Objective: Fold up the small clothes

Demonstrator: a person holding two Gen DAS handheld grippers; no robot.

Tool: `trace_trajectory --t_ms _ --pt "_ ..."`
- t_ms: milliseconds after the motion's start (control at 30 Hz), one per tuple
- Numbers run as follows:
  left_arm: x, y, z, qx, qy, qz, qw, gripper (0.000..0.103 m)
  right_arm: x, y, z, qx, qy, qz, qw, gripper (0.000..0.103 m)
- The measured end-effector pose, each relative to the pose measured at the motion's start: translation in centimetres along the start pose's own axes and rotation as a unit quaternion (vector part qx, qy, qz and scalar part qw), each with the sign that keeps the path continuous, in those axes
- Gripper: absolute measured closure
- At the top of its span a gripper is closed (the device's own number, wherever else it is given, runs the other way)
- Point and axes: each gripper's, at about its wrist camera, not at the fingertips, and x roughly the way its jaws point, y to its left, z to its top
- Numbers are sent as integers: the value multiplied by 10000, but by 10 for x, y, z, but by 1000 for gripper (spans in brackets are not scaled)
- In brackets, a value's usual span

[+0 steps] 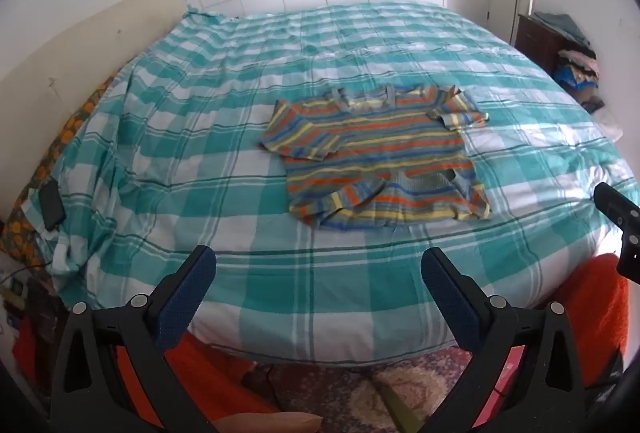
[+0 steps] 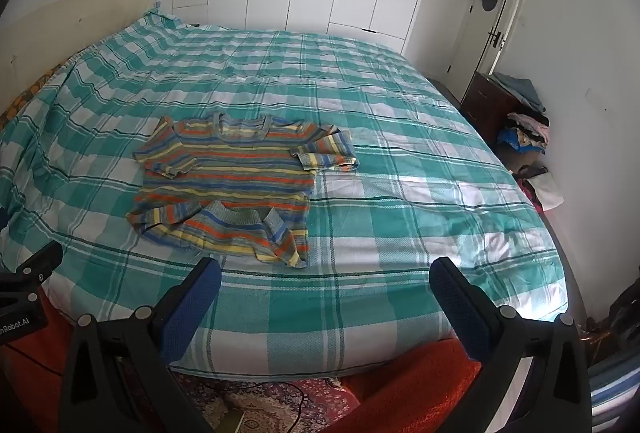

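The shirt (image 1: 380, 157) lies flat mid-bed (image 1: 320, 293), hem rumpled, ready for folding. The left gripper (image 1: 318, 275) and right gripper (image 2: 325, 285) hover at the bed's edge, jaws wide open, empty.

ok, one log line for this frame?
stage: pre-grasp | left tool: open, empty | right tool: open, empty | striped shirt: flat on bed, untouched
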Motion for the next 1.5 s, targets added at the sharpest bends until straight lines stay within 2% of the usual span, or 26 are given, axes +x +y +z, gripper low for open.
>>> trace_trajectory --t_ms 1167,1267,1500 --pt "-2 1 0 -33 -22 -69 10000 1 3 14 -2 -196 82 -21 9998 0" --pt "1 6 -11 -19 -2 -65 10000 1 4 14 -3 -199 104 -13 9997 0" --pt "2 3 -11 -18 -1 -58 10000 1 7 14 -4 -207 142 2 9997 0"
